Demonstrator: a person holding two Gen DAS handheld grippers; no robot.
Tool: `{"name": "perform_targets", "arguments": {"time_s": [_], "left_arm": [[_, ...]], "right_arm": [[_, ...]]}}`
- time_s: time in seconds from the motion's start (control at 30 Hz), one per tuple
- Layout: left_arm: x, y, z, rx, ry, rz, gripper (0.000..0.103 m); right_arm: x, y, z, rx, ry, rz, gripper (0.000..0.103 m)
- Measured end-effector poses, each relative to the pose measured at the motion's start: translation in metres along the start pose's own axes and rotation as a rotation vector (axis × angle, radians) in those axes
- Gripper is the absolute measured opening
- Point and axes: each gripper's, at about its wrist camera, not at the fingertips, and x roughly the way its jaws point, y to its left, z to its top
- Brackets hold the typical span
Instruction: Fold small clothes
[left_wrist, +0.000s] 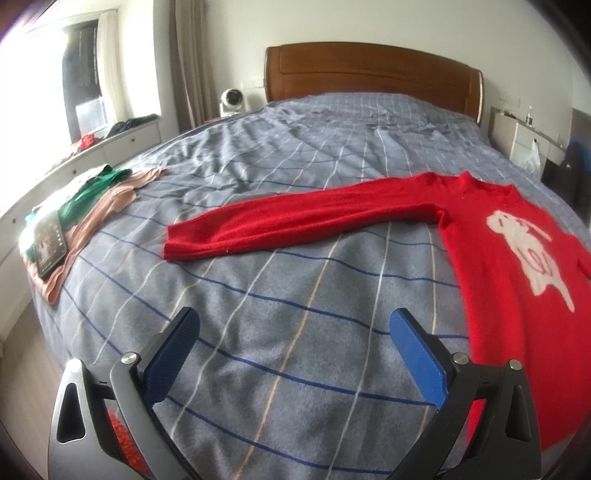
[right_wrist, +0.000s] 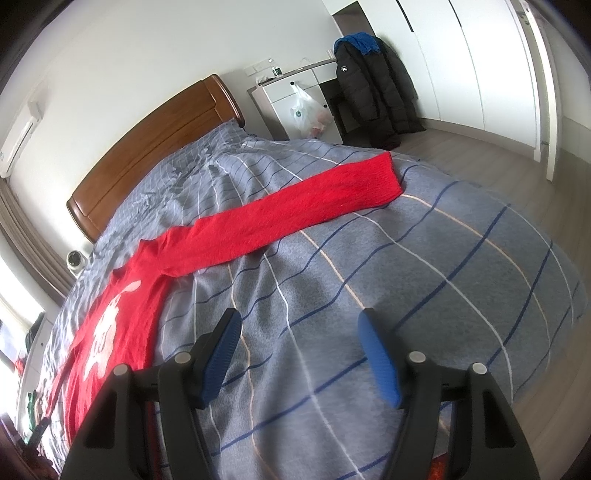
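A red sweater (left_wrist: 491, 258) with a white animal print lies flat, face up, on the grey checked bed (left_wrist: 288, 295). In the left wrist view its one sleeve (left_wrist: 295, 221) stretches out to the left. In the right wrist view the sweater (right_wrist: 122, 321) lies at the left and its other sleeve (right_wrist: 288, 210) stretches toward the bed's right edge. My left gripper (left_wrist: 295, 325) is open and empty above the bedcover, left of the sweater's body. My right gripper (right_wrist: 299, 325) is open and empty above the bedcover, right of the body.
A pile of green and pink clothes (left_wrist: 96, 199) with a phone (left_wrist: 48, 243) on it lies at the bed's left edge. A wooden headboard (left_wrist: 369, 74) stands at the far end. A dark coat (right_wrist: 373, 85) and white drawers (right_wrist: 295, 99) stand right of the bed.
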Motion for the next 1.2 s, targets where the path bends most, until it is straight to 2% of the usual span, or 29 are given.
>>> {"name": "perform_targets", "arguments": {"time_s": [0.13,0.23,0.37,0.6,0.73,0.83,1.0,1.1,1.13,1.17,1.2], "left_arm": [[-0.001,0.004,0.001,-0.015,-0.008,-0.012,0.103],[0.002,0.007,0.002,-0.03,-0.002,-0.019,0.103],[0.007,0.008,0.002,-0.042,0.013,-0.02,0.103],[0.006,0.005,0.0,-0.019,-0.001,-0.004,0.103],[0.006,0.005,-0.001,-0.019,-0.005,0.008,0.103],[0.006,0.006,-0.002,-0.018,-0.001,0.015,0.103],[0.009,0.006,-0.003,-0.019,0.01,0.03,0.103],[0.013,0.006,-0.004,-0.016,0.023,0.04,0.103],[0.013,0.006,-0.004,-0.016,0.025,0.041,0.103],[0.013,0.006,-0.004,-0.016,0.025,0.04,0.103],[0.013,0.006,-0.004,-0.016,0.024,0.038,0.103]], "right_arm": [[0.0,-0.016,0.021,0.087,0.044,0.061,0.065],[-0.006,-0.041,0.056,0.23,0.031,0.132,0.065],[-0.007,-0.075,0.086,0.421,0.033,0.211,0.066],[0.038,-0.093,0.106,0.534,0.126,0.291,0.066],[0.067,-0.113,0.095,0.717,0.134,0.28,0.065],[0.08,-0.116,0.092,0.726,0.109,0.215,0.063],[0.098,-0.113,0.099,0.696,0.081,0.168,0.053],[0.111,-0.103,0.105,0.635,0.095,0.139,0.049],[0.115,-0.098,0.108,0.605,0.112,0.123,0.039],[0.119,-0.093,0.112,0.572,0.138,0.107,0.014],[0.122,-0.089,0.116,0.542,0.155,0.083,0.004]]}}
